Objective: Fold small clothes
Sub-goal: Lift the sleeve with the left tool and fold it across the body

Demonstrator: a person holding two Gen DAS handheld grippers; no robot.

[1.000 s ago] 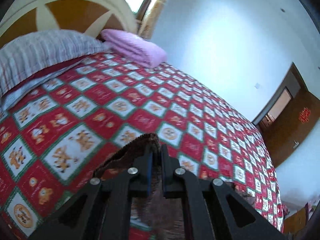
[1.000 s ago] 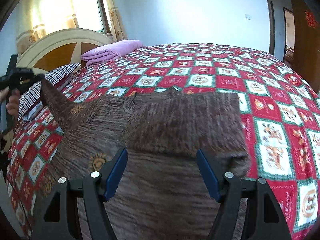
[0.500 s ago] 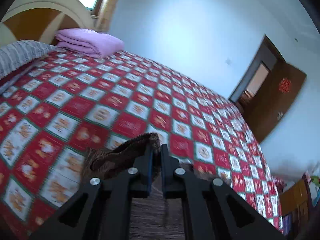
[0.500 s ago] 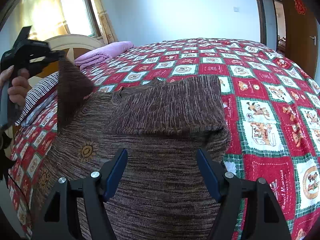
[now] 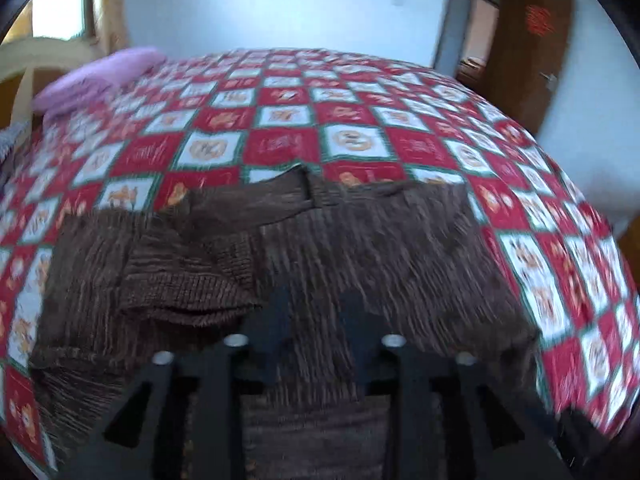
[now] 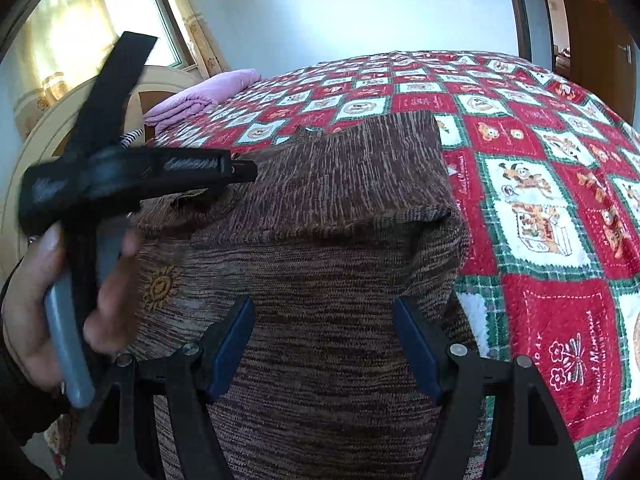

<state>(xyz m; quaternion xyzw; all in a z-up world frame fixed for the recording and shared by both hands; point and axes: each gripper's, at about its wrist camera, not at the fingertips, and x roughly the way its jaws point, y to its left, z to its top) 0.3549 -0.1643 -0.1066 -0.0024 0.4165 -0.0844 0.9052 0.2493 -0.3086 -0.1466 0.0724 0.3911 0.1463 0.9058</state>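
Note:
A brown knit sweater [image 5: 360, 248] lies on the red patchwork bedspread [image 5: 280, 120], its right side folded over the body. The left sleeve [image 5: 176, 280] lies folded inward across the chest. My left gripper [image 5: 314, 312] is open and empty, just above the sweater's middle. In the right wrist view the sweater [image 6: 320, 272] fills the centre and my left gripper [image 6: 240, 170] hovers over its left shoulder, held by a hand. My right gripper [image 6: 324, 340] is open and empty above the sweater's lower body.
A folded purple blanket [image 6: 204, 94] and a striped pillow [image 6: 130, 136] lie by the cream headboard [image 6: 36, 136]. A brown door [image 5: 528, 44] stands at the far right. The bedspread [image 6: 540, 200] stretches away on the right.
My left gripper carried the sleeve rightward over the sweater, opened and let it drop onto the chest. My right gripper stayed open and barely moved.

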